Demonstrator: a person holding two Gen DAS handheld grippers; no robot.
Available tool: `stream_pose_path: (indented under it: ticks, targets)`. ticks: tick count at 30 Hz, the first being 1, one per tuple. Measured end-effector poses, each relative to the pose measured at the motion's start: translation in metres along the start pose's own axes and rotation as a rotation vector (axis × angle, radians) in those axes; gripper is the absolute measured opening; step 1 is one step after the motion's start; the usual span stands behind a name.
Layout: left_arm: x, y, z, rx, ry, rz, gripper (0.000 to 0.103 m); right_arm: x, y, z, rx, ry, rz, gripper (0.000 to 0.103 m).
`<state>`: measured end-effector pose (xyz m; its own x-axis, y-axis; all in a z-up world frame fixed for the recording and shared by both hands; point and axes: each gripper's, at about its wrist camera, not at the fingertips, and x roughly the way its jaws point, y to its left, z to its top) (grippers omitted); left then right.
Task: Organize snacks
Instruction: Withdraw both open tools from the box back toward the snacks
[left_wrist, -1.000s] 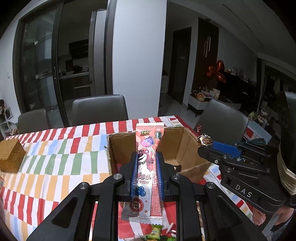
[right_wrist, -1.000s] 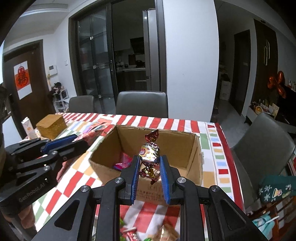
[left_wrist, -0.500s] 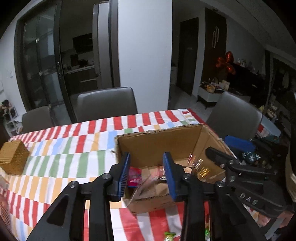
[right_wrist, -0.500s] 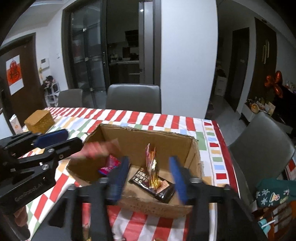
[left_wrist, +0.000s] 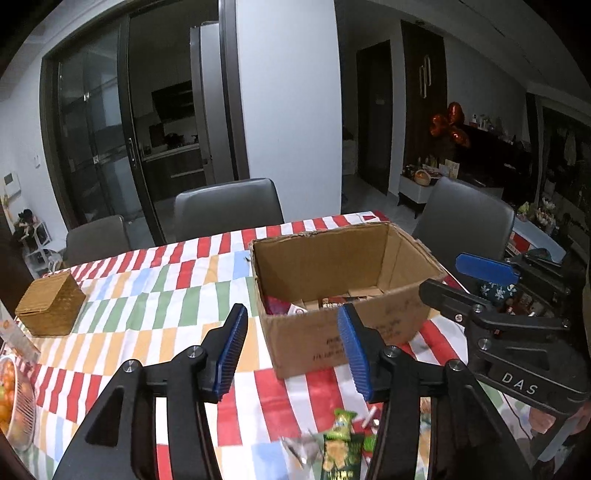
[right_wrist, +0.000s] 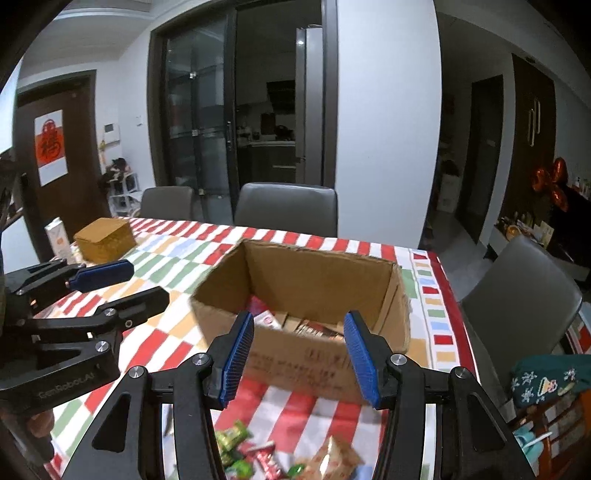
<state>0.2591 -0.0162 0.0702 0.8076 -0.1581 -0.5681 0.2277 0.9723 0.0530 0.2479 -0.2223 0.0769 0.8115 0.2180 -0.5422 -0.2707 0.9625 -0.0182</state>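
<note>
An open cardboard box (left_wrist: 343, 332) (right_wrist: 306, 354) stands on the striped tablecloth with several snack packets inside (right_wrist: 295, 325). My left gripper (left_wrist: 291, 349) is open and empty, in front of the box's near left corner. My right gripper (right_wrist: 297, 354) is open and empty, in front of the box's near wall. Loose snacks lie on the cloth below the grippers: green packets (left_wrist: 340, 443) (right_wrist: 231, 441), a red packet (right_wrist: 264, 459) and a tan packet (right_wrist: 332, 459). Each gripper shows in the other's view, the right one (left_wrist: 476, 291) and the left one (right_wrist: 107, 291).
A woven box (left_wrist: 50, 308) (right_wrist: 105, 238) sits at the table's far left. A bowl of oranges (left_wrist: 9, 402) is at the left edge. A small carton (right_wrist: 59, 236) stands by the woven box. Grey chairs (left_wrist: 227, 208) (right_wrist: 517, 306) surround the table.
Both grippers have opened and let go: the long pink packet and the wrapped candy dropped into the box. Both grippers have since drawn back toward the near side of the box.
</note>
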Motion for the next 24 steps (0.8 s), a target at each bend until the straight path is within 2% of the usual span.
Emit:
stream_pose_path:
  ticks: [10,24]
  targets:
    - [-0.039,-0.005,-0.036,0.003,-0.013,0.015,0.055,-0.037,0.019,-0.036,-0.021,-0.008,0.055,0.052]
    - [-0.061,-0.009,-0.097,-0.044,0.074,0.004,0.058,-0.042,0.037,-0.089,-0.016,0.103,0.121,0.052]
